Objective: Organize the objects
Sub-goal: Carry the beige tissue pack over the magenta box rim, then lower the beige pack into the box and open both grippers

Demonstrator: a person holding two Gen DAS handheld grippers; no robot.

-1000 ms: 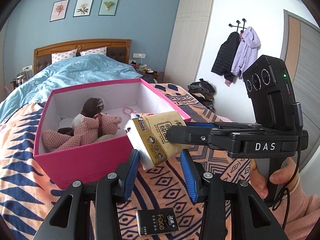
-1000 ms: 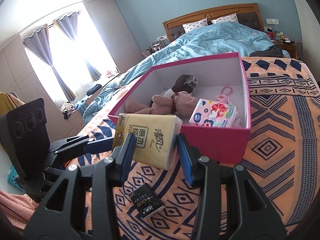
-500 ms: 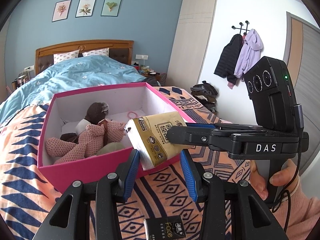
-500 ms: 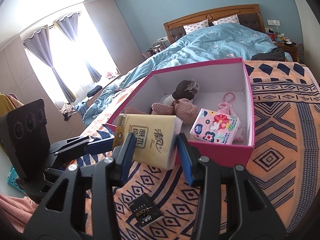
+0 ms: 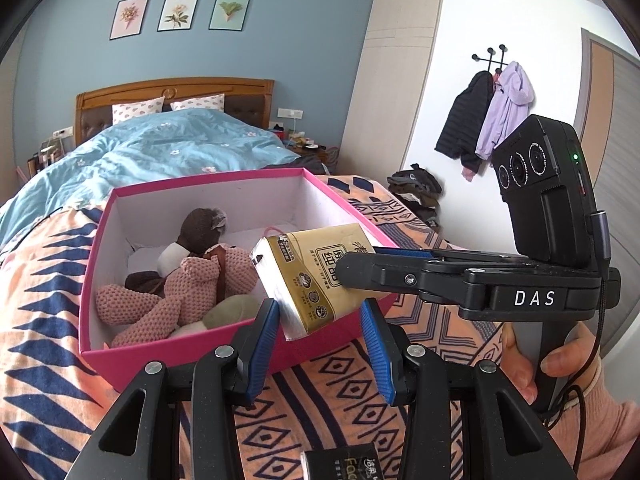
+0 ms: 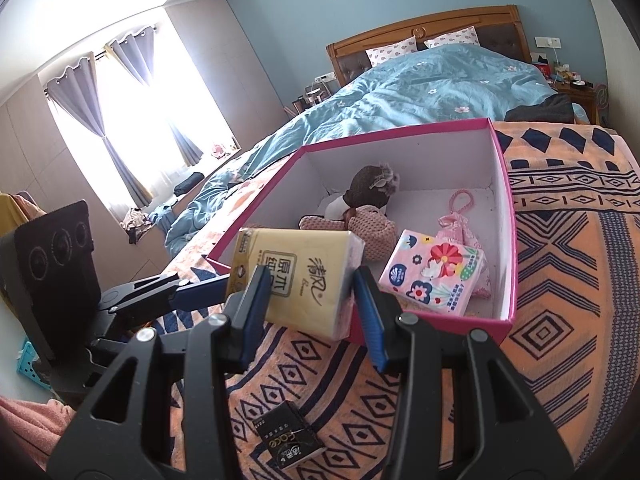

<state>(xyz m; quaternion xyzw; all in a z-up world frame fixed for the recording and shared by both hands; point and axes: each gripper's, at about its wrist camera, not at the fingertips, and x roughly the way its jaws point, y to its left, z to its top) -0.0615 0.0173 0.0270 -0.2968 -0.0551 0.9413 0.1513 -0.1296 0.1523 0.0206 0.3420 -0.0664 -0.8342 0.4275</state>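
Two grippers: left gripper (image 5: 318,307) and right gripper (image 6: 310,274) meet at one yellow tissue pack (image 5: 316,276).
Left jaws: pinching one end of the pack.
Right jaws: clamped on its sides.
Pack: held tilted in the air, above the near edge of the pink box (image 5: 200,180).
Box: on the patterned blanket (image 6: 560,300), holding a knitted doll (image 5: 192,280) and a floral tissue pack (image 6: 434,272).
Black packet (image 6: 290,436): flat on the blanket, just in front of the box.

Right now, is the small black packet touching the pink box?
Apart. The right wrist view shows patterned blanket lying bare between the black packet and the pink box.
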